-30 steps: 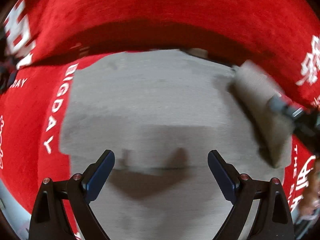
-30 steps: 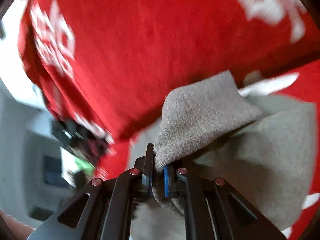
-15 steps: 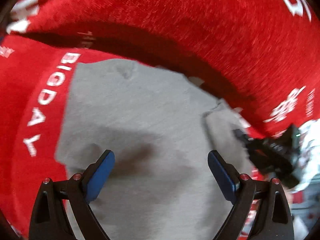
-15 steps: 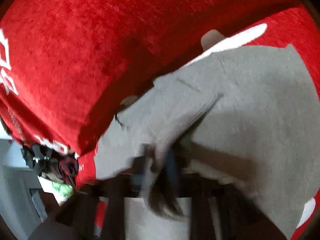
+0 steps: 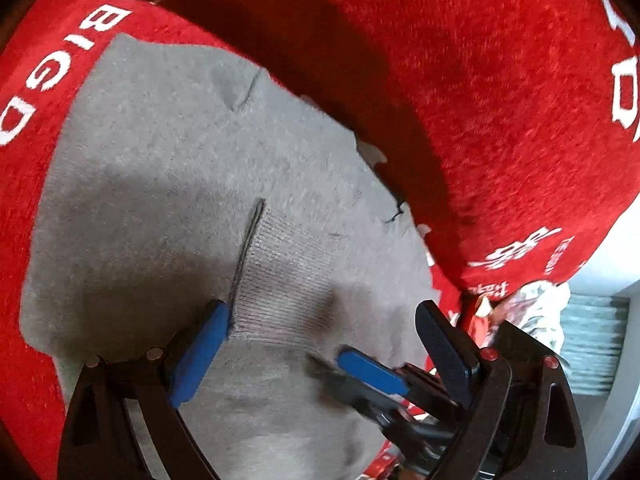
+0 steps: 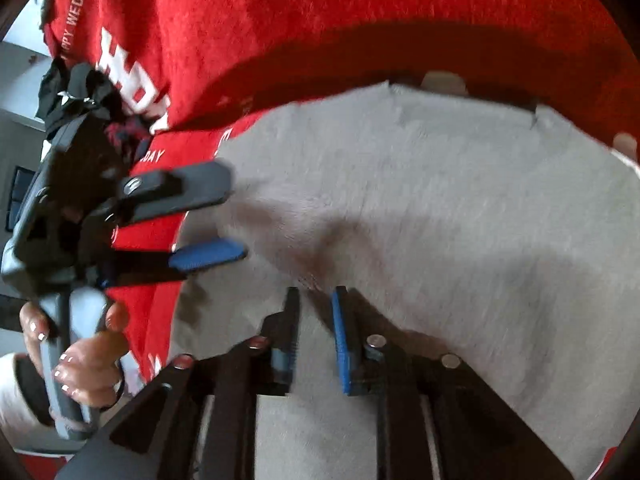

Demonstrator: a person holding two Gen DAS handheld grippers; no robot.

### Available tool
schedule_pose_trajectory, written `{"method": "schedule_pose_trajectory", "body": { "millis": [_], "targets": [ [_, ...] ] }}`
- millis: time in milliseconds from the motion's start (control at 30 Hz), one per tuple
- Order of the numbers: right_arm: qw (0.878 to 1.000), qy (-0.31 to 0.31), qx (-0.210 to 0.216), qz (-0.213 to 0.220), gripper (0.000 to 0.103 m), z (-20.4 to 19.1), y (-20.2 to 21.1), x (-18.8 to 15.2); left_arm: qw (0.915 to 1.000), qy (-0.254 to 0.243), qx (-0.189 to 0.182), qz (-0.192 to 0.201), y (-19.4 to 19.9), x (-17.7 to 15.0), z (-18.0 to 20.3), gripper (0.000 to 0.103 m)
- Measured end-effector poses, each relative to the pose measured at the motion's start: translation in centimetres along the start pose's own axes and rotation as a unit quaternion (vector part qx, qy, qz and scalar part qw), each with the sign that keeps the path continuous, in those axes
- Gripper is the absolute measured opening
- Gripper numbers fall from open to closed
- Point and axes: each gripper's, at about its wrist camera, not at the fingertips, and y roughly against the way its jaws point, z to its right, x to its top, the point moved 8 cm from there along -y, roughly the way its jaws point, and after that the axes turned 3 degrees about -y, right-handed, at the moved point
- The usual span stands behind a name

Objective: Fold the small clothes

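Two grippers are working over one grey knitted garment (image 5: 168, 184) that is lying spread flat on a red plush blanket printed with white lettering (image 5: 500, 92). The left gripper (image 5: 320, 316) is standing with its jaws wide apart, nothing clamped between them, and is pointing down at the garment; its blue-padded finger (image 5: 196, 356) is lying against the edge of a folded-over ribbed cuff section (image 5: 288, 276) near the garment's middle. In the right wrist view, the left gripper (image 6: 236, 222) is entering from the left side over the garment's edge, and a hand with light-painted nails (image 6: 76, 356) is gripping its grey handle. The right gripper (image 6: 316, 294) is showing a narrow gap between its jaws, which have just been opening; the grey fabric (image 6: 440, 220) is lying in front of the fingertips and no fold is pinched between the pads. In the left wrist view, the right gripper (image 5: 344, 360) is appearing at the lower right, close beside the left gripper's right finger, with its tips resting over the garment near the ribbed section. A raised red cushion (image 6: 320, 12) covered with the same plush fabric is running along the far edge of the garment, casting a dark shadow onto it. Dark crumpled clothing (image 6: 76, 92) is lying at the far left of the blanket.
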Motion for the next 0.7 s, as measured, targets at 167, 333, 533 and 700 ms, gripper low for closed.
{"method": "schedule_pose_trajectory", "body": {
  "millis": [167, 333, 533, 700],
  "targets": [
    [0.997, -0.079, 0.013, 0.009, 0.040, 3.3, 3.0, -2.5, 0.9988, -0.025, 0.040, -0.011, -1.1, 0.0, 0.8, 0.093],
    [0.968, -0.242, 0.031, 0.061, 0.040, 10.6, 7.7, -6.7, 0.9976, -0.035, 0.042, -0.041, -1.8, -0.7, 0.5, 0.023],
    [0.893, -0.417, 0.049, 0.160, 0.040, 19.8, 12.2, -10.6, 0.9961, -0.078, 0.041, 0.001, 0.0, 0.1, 3.3, 0.018],
    [0.852, -0.474, 0.084, 0.205, 0.040, 23.0, 13.7, -9.8, 0.9943, -0.094, 0.045, 0.024, 2.9, 1.1, 4.0, 0.018]
  ]
}}
